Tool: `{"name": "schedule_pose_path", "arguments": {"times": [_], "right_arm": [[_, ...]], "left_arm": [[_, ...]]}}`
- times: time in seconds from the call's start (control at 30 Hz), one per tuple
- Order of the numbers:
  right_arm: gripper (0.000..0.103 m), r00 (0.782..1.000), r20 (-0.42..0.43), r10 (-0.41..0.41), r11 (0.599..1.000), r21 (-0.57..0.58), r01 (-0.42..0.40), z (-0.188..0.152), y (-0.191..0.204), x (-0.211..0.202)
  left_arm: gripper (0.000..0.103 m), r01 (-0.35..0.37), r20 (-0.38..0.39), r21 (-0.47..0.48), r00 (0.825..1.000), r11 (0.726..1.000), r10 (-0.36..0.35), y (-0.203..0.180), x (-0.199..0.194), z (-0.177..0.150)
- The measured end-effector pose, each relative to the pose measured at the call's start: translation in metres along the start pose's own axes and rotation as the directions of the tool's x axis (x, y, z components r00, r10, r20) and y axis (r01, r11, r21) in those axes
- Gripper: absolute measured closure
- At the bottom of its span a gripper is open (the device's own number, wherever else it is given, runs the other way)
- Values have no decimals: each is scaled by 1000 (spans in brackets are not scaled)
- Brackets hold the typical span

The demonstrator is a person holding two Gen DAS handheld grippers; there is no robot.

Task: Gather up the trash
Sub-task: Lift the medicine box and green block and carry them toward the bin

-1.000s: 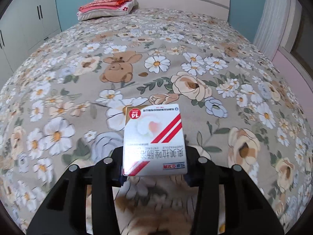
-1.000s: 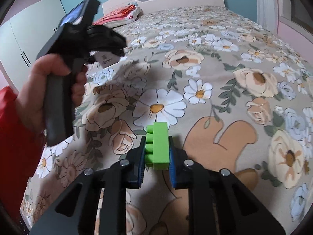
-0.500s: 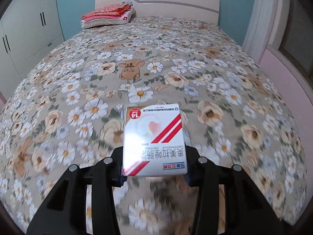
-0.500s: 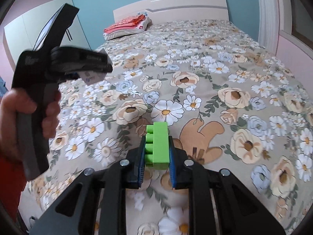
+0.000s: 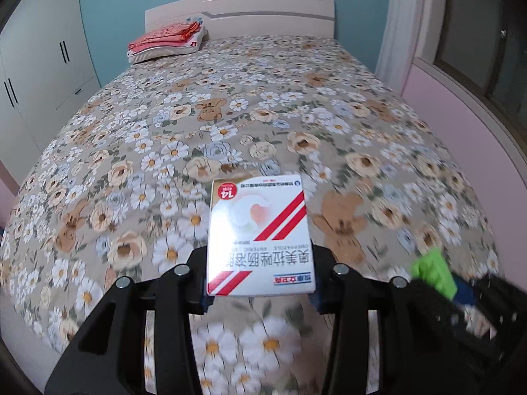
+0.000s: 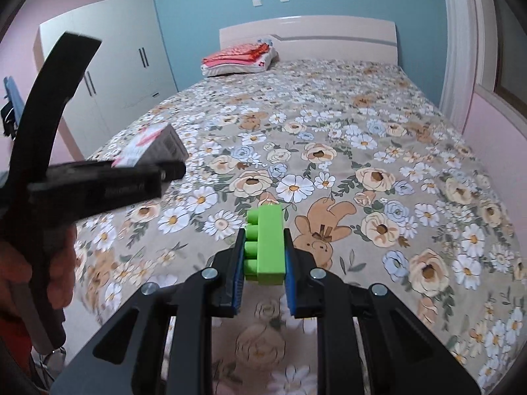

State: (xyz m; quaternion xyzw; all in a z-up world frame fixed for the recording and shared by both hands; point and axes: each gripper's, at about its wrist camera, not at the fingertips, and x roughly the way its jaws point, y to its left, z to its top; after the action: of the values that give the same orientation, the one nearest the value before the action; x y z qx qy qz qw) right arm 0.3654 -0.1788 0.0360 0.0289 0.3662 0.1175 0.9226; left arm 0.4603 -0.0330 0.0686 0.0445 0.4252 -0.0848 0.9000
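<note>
My left gripper [image 5: 260,276] is shut on a white medicine box [image 5: 258,233] with red stripes, held flat well above the floral bed [image 5: 263,115]. A green toy brick [image 6: 265,245] sits upright between the blue pads of my right gripper [image 6: 263,279], which is shut on it. In the left wrist view the green toy brick [image 5: 433,271] and the right gripper show blurred at the lower right. In the right wrist view the left gripper [image 6: 158,171] reaches in from the left with the medicine box [image 6: 148,146], and a hand [image 6: 36,273] holds its handle.
Folded red and white bedding [image 5: 166,41] lies by the headboard [image 5: 240,11]. A white wardrobe [image 6: 108,75] stands left of the bed. A white curtain [image 5: 395,23] and a window sill [image 5: 467,98] are on the right.
Both grippers have risen and pulled back from the bed surface, each still holding its object. The whole bed and room now show. The left gripper has swung lower and flatter in the right wrist view.
</note>
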Motion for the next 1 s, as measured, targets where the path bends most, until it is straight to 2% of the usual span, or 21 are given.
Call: {"name": "schedule_pose_path", "arguments": {"times": [0.13,0.3,0.57,0.8,1.0], "right_arm": [[80,1000,26,-5,999,-35,6,-9,8,-36],[80,999,42,4,996,-94,0,-24,22,-78],[80,999,38,26,986,-164,-20,-57,43,-124],[80,998,53,23,981,-192,-12,-86,52,-152],[80,998,56,6,975,-222,7,-109,57,-170]], "left_arm": [[59,-20,38,33,999,999,18,-5,-37,-29],[59,9,50,49,999,999,-11,-5,-81,-67],[59,2,106,123,994,992,-15,-13,-141,-126],[59,13,110,158,993,987,-30,-19,-166,-173],[59,24,116,172,992,985,-45,-22,-181,-200]]}}
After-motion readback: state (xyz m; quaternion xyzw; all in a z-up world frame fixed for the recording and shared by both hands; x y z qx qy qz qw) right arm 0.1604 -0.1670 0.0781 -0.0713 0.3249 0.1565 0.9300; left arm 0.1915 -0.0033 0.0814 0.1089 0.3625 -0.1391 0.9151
